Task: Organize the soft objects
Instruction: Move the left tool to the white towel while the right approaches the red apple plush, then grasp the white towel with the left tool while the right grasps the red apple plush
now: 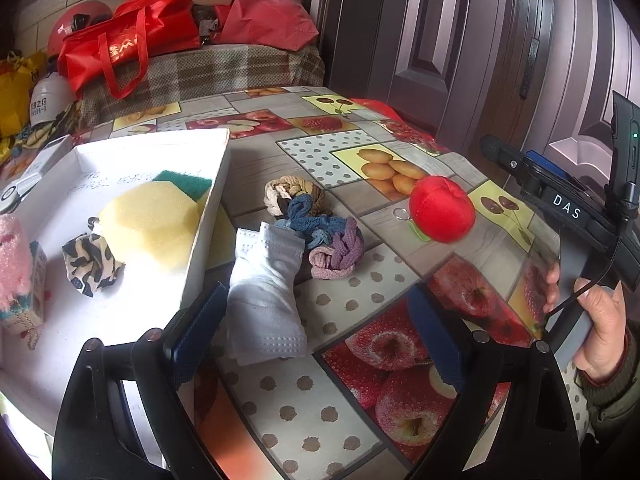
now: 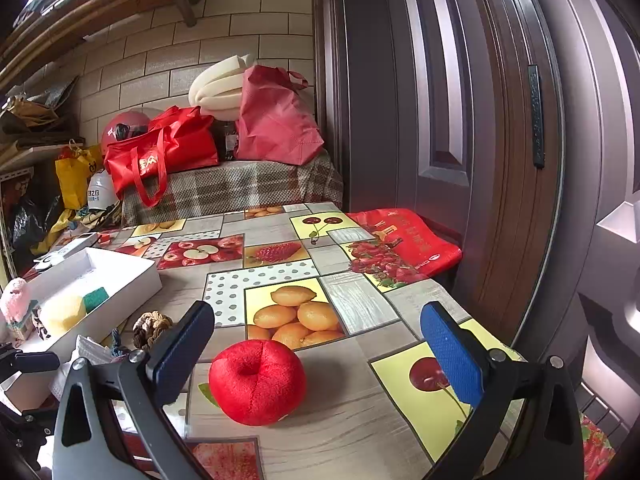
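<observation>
In the left wrist view my left gripper (image 1: 320,336) is open above the table, with a white sock (image 1: 266,300) lying between its fingers, close to the left one. Past the sock lie a knot of braided hair ties (image 1: 316,228). A white box (image 1: 208,216) at the left holds a yellow sponge (image 1: 150,220), a green pad (image 1: 184,182), a patterned scrunchie (image 1: 90,264) and a pink plush (image 1: 14,264). A red plush apple (image 1: 442,209) sits to the right. In the right wrist view my right gripper (image 2: 320,356) is open around the red plush apple (image 2: 258,382).
The table wears a fruit-print cloth (image 2: 280,272). Red bags (image 2: 160,152) and foam rolls (image 2: 218,84) sit on a plaid-covered bench behind it. A dark door (image 2: 460,120) stands at the right, with a red bag (image 2: 404,240) at the table's far right edge.
</observation>
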Demonstrator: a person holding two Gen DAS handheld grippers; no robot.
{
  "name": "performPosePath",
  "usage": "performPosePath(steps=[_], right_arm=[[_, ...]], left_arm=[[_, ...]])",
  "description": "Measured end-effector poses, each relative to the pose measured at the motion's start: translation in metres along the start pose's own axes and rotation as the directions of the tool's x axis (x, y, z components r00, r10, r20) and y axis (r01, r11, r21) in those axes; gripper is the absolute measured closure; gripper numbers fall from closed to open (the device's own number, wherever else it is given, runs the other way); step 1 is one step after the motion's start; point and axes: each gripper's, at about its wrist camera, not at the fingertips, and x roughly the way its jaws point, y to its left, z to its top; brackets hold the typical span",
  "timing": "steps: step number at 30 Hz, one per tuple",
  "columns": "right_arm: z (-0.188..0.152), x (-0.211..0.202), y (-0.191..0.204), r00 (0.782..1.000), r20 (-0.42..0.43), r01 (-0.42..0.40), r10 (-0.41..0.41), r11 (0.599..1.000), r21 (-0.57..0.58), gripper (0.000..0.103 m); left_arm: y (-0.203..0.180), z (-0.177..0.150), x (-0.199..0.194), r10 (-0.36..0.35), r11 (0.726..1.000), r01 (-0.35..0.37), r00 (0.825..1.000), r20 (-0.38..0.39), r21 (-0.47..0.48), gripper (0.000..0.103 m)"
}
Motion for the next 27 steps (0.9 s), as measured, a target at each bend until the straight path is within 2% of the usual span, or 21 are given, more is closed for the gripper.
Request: performPosePath(steps=[3,6,11,13,14,17,23,25,27], right_arm=[[0.0,0.002,0.0,1.0,0.003,0.0,0.0,1.0,0.001,0.0],[-0.001,0.003,0.0,1.0,-0.009,0.002,-0.002,1.0,0.001,0.0],[-0.002,0.005,-0.004,1.0,-0.028,0.004,-0.003,1.0,0.02,0.0],[-0.002,0.006,-0.006,0.999,-0.038,0.003,-0.002,1.0,0.031,0.0],[-0.002,0.007,-0.006,0.999,-0.042,0.0,0.002,0.999,0.036,0.0],[-0.002,0.009,-0.006,0.998,-0.059,-0.021,0.023,0.999,0.034,0.0],[-0.003,0.019,0.01,0.991,-0.124,-0.06,0.054,0.997,-0.043,0.0],[-0.004,0.031,0.016,0.981,-0.187,-0.068,0.053,0.995,-0.073,0.0],[-0.007,0.046,0.022,0.961,-0.272,-0.078,0.049,0.992,-0.097,0.0]], left_arm=[[0.006,0.003,0.0,0.066,0.998,-0.066,0.998,0.018,0.001,0.011],[0.009,0.006,0.005,0.084,0.996,-0.084,0.996,0.004,0.015,0.011],[-0.015,0.004,0.026,0.158,0.978,-0.146,0.985,-0.07,0.15,0.012],[-0.019,0.004,0.039,0.196,0.967,-0.174,0.974,-0.112,0.184,0.029],[-0.019,0.004,0.044,0.207,0.965,-0.18,0.969,-0.132,0.19,0.032],[-0.015,0.005,0.044,0.199,0.969,-0.177,0.972,-0.126,0.171,0.036],[-0.008,0.006,0.041,0.173,0.979,-0.157,0.977,-0.122,0.133,0.036],[-0.011,0.006,0.043,0.18,0.977,-0.161,0.975,-0.128,0.141,0.036],[-0.012,0.006,0.045,0.181,0.976,-0.161,0.975,-0.133,0.148,0.036]])
